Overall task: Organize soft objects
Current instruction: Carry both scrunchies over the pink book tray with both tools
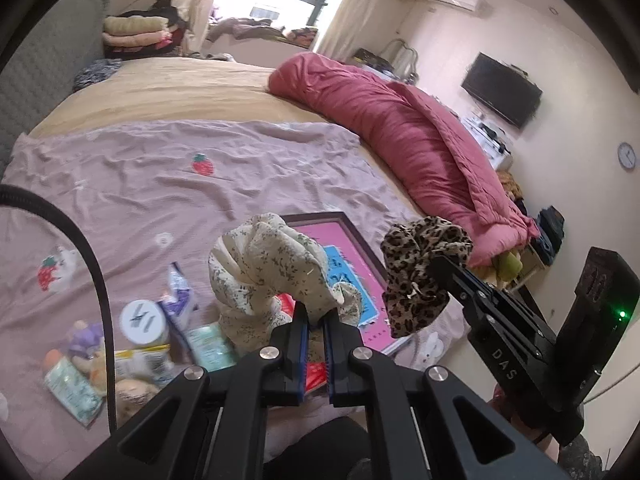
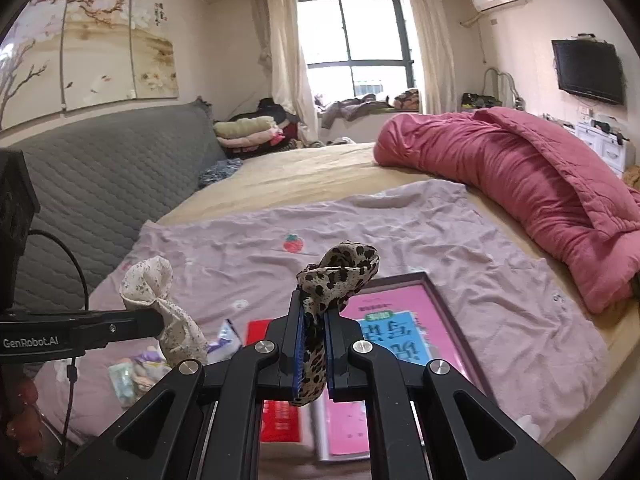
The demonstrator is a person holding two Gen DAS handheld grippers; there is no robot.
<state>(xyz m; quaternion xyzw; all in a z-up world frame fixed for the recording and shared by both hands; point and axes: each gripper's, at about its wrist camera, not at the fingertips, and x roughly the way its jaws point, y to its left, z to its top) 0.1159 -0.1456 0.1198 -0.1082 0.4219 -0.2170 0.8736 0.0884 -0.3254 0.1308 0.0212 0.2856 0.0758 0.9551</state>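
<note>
Daylit bedroom window (image 2: 354, 46), bed (image 2: 320, 168)

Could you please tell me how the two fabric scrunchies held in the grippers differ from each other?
The floral scrunchie is cream with small dark sprigs; the leopard scrunchie is tan with black spots. The left gripper clamps the floral one, the right gripper the leopard one. Both are soft, crumpled and held above the bed.

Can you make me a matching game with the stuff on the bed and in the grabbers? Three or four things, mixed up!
Things:
1. floral scrunchie
2. leopard scrunchie
3. red quilt
4. pink book

Places:
A. lying flat on the lilac sheet
B. pinched in the right gripper
C. bunched along the bed's far side
D. pinched in the left gripper

Pairs: 1-D, 2-B, 3-C, 4-A
</note>
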